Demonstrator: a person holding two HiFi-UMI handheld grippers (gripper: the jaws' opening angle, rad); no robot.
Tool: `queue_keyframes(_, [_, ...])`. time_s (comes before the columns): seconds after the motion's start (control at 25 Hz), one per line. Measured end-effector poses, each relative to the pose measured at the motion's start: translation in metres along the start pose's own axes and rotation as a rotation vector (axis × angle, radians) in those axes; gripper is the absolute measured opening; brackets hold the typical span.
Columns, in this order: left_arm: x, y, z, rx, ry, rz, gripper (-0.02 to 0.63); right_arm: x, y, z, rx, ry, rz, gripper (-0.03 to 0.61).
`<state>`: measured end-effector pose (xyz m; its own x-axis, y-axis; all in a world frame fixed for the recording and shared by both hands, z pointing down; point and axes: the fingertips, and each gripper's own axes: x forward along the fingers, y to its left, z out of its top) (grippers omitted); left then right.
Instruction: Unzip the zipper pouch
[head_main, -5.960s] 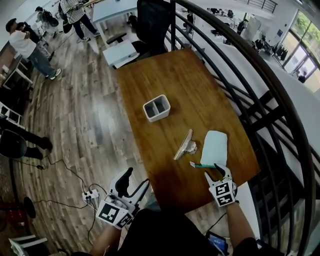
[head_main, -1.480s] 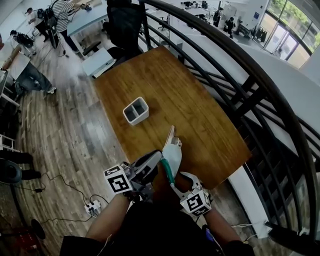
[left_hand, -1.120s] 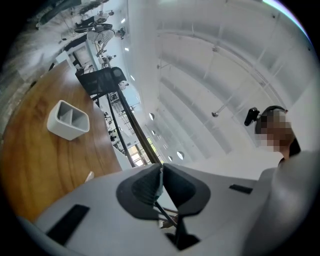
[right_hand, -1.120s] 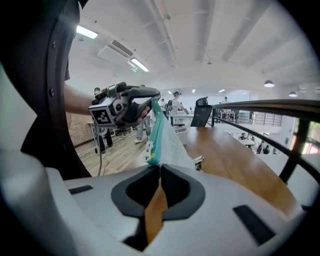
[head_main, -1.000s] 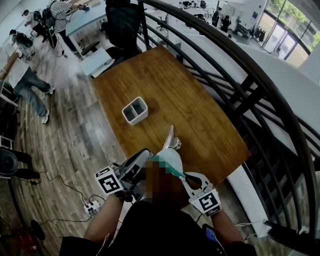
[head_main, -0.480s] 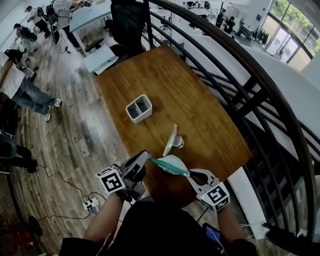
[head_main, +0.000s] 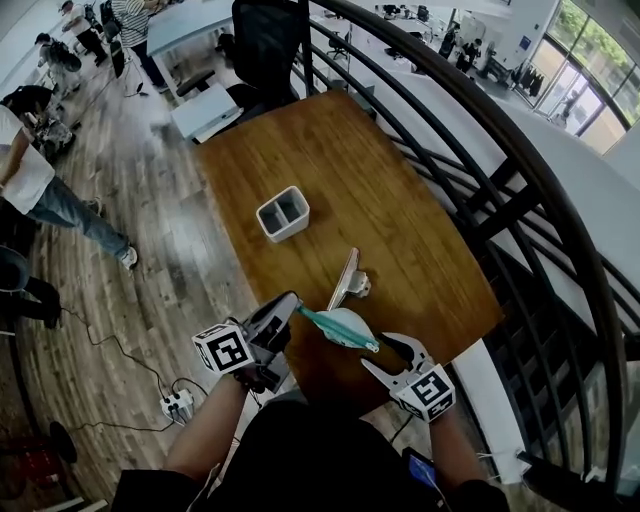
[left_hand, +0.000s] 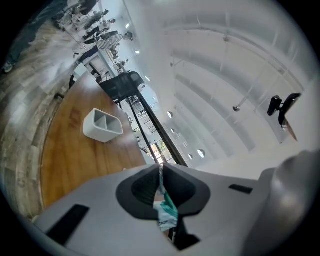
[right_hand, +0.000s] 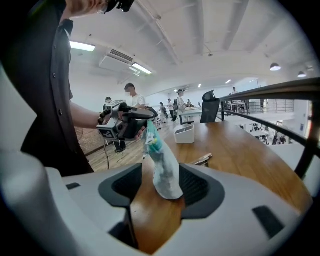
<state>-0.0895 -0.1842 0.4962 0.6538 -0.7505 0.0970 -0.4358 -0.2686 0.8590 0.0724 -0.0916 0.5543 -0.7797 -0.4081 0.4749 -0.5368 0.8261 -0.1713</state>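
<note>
1. Left gripper (head_main: 287, 310): the jaws are closed together. The left gripper view shows the pads (left_hand: 146, 186) pinching the teal zipper end of the zipper pouch (head_main: 346, 326).

2. Zipper pouch: it is held in the air over the near edge of the wooden table (head_main: 400, 200). It stretches from the left gripper towards the right gripper. A teal zipper strip runs along its upper edge, and the body is pale. How far the zipper has been drawn cannot be told.

3. Right gripper (head_main: 392, 358): the jaws are opening. The free end of the pouch lies between them. The right gripper view shows bare table between the pouch and the left-hand pad, and neither pad presses on the fabric.

4. Table contents: a white two-compartment container (head_main: 283, 214) stands upright, well apart from the pouch. A slim metallic item (head_main: 347, 283) lies between the container and the pouch.

5. A black railing (head_main: 520, 190) curves past the right edge of the table.
</note>
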Motion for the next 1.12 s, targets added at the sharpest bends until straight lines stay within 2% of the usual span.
queue_keyframes(0.16, [0.0, 0.001, 0.003, 0.007, 0.007, 0.007, 0.028, 0.008, -0.002, 0.001, -0.036, -0.011, -0.037, 0.243])
queue_keyframes(0.32, [0.0, 0.005, 0.005, 0.014, 0.018, 0.02, 0.028, 0.021, -0.004, 0.007, -0.035, -0.028, -0.024, 0.233])
queue_keyframes(0.44, [0.001, 0.005, 0.003, 0.025, 0.03, 0.025, 0.028, 0.025, -0.004, 0.018, -0.051, -0.062, -0.023, 0.165])
queue_keyframes(0.56, [0.002, 0.007, 0.004, 0.026, 0.03, 0.031, 0.028, 0.024, -0.004, 0.027, -0.044, -0.089, -0.033, 0.06])
queue_keyframes(0.68, [0.002, 0.006, 0.003, 0.039, 0.041, 0.033, 0.029, 0.021, -0.002, 0.027, -0.042, -0.08, -0.021, 0.054])
queue_keyframes(0.8, [0.002, 0.002, 0.002, 0.097, 0.06, 0.027, 0.032, 0.016, -0.004, 0.03, -0.045, -0.082, -0.028, 0.023])
queue_keyframes(0.84, [0.002, 0.0, 0.001, 0.124, 0.069, 0.027, 0.045, 0.014, -0.005, 0.032, -0.043, -0.084, -0.033, 0.017])
queue_keyframes(0.96, [-0.004, -0.006, 0.002, 0.216, 0.1, 0.045, 0.144, 0.011, -0.009, 0.036, -0.043, -0.086, -0.048, 0.008])
queue_keyframes(1.12, [-0.02, -0.013, 0.012, 0.319, 0.092, 0.098, 0.164, 0.006, -0.016, 0.038, -0.063, -0.077, -0.09, 0.005])
